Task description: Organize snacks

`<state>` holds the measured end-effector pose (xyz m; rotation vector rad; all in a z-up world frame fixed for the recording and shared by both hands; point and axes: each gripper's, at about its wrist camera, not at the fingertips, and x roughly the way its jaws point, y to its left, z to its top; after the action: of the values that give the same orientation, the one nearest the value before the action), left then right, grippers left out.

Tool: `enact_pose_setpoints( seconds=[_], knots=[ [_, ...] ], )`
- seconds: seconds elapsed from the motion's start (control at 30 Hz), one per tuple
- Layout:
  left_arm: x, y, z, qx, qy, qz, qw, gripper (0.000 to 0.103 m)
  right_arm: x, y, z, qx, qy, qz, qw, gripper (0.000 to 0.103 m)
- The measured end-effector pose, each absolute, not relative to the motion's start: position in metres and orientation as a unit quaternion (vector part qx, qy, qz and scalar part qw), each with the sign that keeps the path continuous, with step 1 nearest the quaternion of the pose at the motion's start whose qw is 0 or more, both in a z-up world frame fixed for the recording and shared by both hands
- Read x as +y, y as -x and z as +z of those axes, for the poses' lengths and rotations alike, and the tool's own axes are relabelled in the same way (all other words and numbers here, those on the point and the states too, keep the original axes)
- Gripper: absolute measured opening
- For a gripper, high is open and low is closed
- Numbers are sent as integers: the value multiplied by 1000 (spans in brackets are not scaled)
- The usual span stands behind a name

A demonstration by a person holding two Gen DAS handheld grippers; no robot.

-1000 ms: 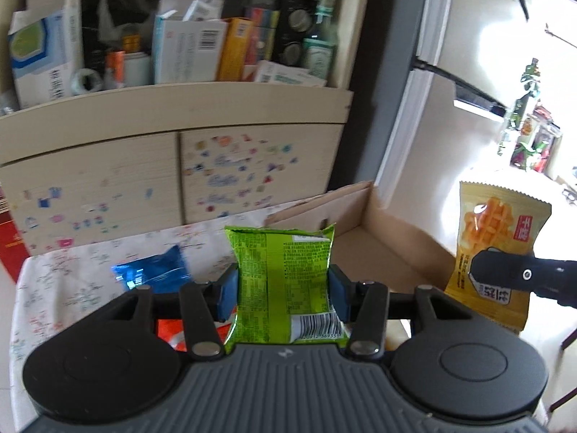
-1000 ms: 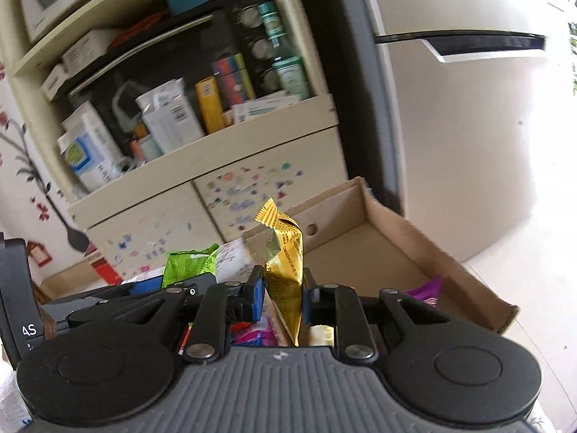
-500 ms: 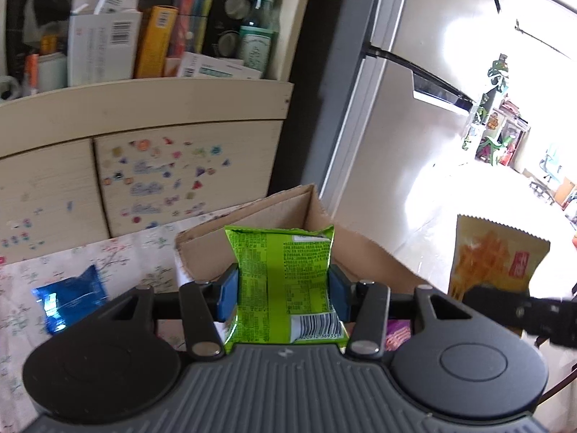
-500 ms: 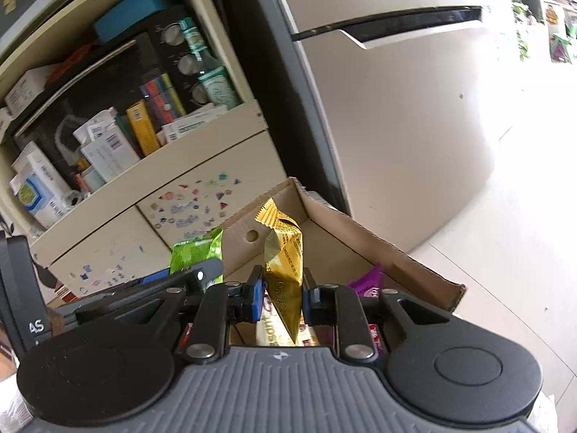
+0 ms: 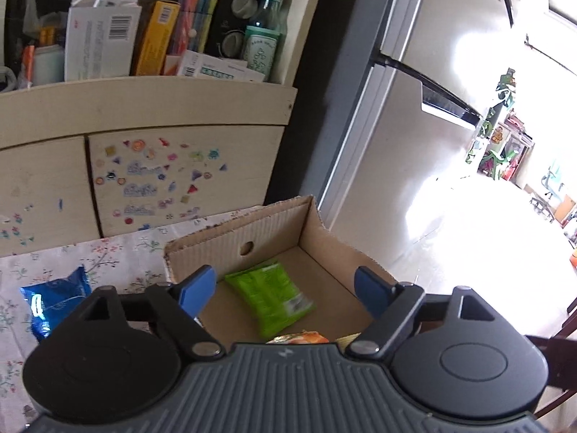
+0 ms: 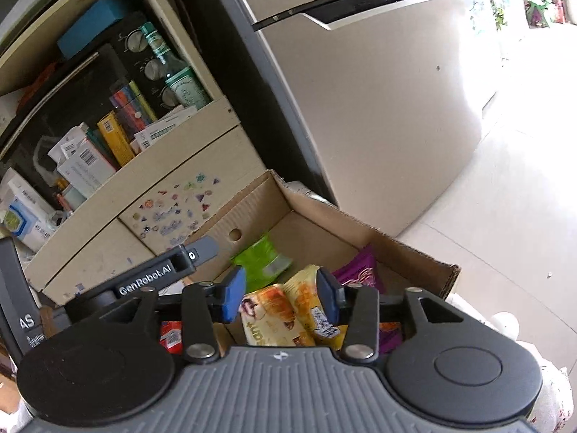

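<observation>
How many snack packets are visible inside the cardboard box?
4: green packet on the floor by the back wall, yellow pastry packet in front, purple packet right, red packet left. More may be hidden.

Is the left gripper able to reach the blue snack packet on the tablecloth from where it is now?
Probably yes. The blue packet lies alone on the tablecloth, outside the cardboard box; nothing covers it. The left gripper, opening and empty, would only have to swing left.

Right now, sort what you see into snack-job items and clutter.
Job:
cardboard box
green packet, in the box
yellow packet, in the box
purple packet, in the box
blue packet, on the tablecloth

Clutter:
shelf boxes
green bottle
fridge
</observation>
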<state>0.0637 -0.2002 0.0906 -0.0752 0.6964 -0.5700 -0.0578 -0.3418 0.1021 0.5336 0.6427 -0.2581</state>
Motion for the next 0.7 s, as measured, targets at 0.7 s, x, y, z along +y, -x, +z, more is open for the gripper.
enact_pose_setpoints(
  seconds=[0.7],
  knots=[
    [-90, -49, 109, 365, 19, -196, 910, 93, -300, 47, 101, 333, -215, -17, 918, 65]
  ],
)
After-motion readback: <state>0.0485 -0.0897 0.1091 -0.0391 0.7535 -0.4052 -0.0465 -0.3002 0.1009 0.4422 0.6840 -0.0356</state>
